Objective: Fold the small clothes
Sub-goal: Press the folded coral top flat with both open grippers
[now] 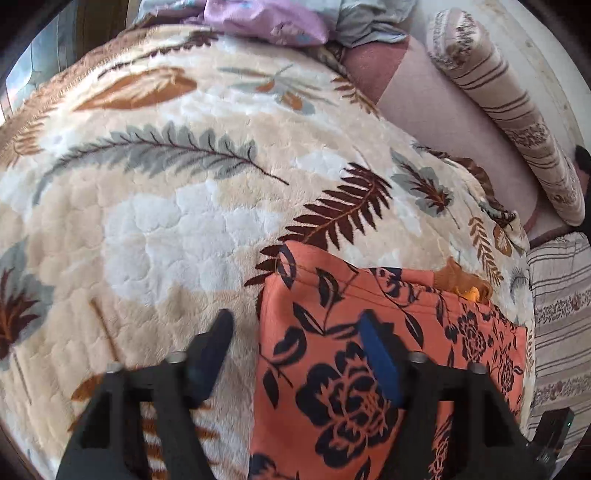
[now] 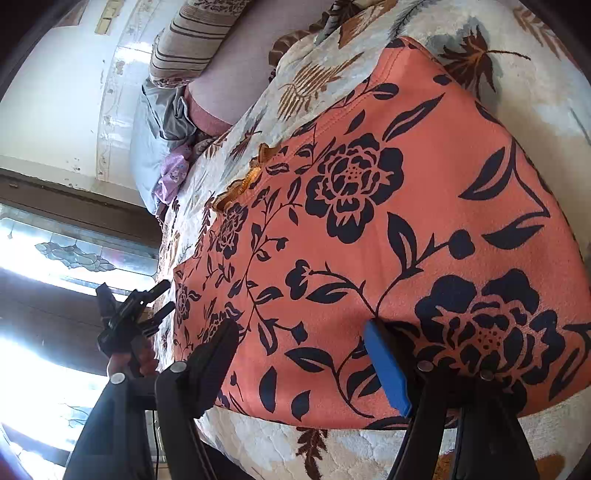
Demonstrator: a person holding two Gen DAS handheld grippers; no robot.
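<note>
A: Where is the cloth (image 2: 388, 229) seen?

B: It is laid flat on the blanket (image 1: 184, 221) of the bed. It is orange, with dark flowers printed on it. In the left wrist view it lies at about 5 o'clock, and in the right wrist view most of the middle is filled by it. A small frilly orange edge (image 2: 255, 173) is seen at its border, at about 10 o'clock in the right wrist view.

A: How are the fingers of the left gripper (image 1: 295, 347) held?

B: They are parted and nothing is pressed between them. The side edge of the cloth is seen between them: one finger is over the blanket, the other over the cloth. From the right wrist view, the same gripper (image 2: 162, 299) is seen at 9 o'clock, beside the far edge of the cloth, held by a hand (image 2: 125, 360).

A: And the right gripper (image 2: 299, 343)?

B: Its fingers are spread wide above the near part of the cloth. Nothing is gripped. Whether the tips touch the cloth cannot be told.

A: What else is seen?

B: A striped pillow (image 1: 506, 107) and some crumpled clothes (image 1: 273, 18) are seen past the blanket.
</note>
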